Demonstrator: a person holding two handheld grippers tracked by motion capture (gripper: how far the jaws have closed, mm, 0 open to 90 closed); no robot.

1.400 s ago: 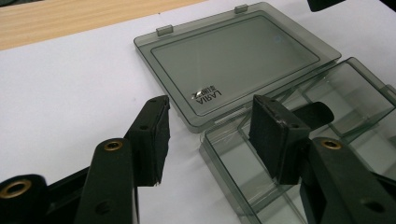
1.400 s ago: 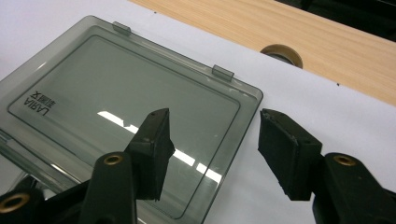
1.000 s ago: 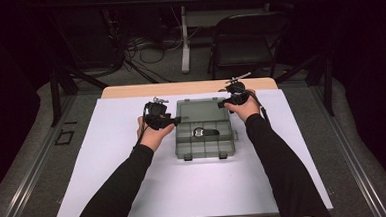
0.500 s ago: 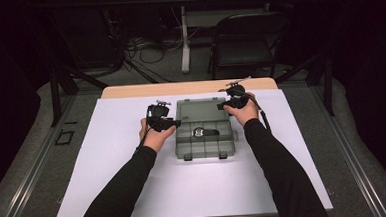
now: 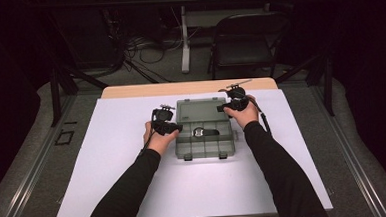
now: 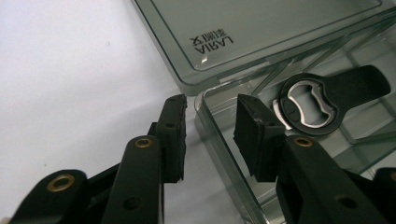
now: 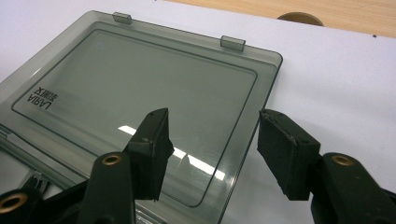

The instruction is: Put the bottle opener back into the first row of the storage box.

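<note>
Both arms wear long black sleeves (image 5: 135, 184) down to the wrists. Each claw, left claw (image 6: 208, 126) and right claw (image 7: 212, 149), is black, with chunky rubber pads (image 7: 280, 149) and brass-coloured rivets (image 6: 144, 142)

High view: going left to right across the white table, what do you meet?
Bare white table → left gripper → black bottle opener inside the open grey box → right gripper → bare table again.

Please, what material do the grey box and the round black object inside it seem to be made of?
The box: probably smoky, glossy transparent plastic; the table shows through it and light reflects off its lid. The round object: apparently matte black plastic or rubber around a shiny metal insert; hard to confirm.
</note>
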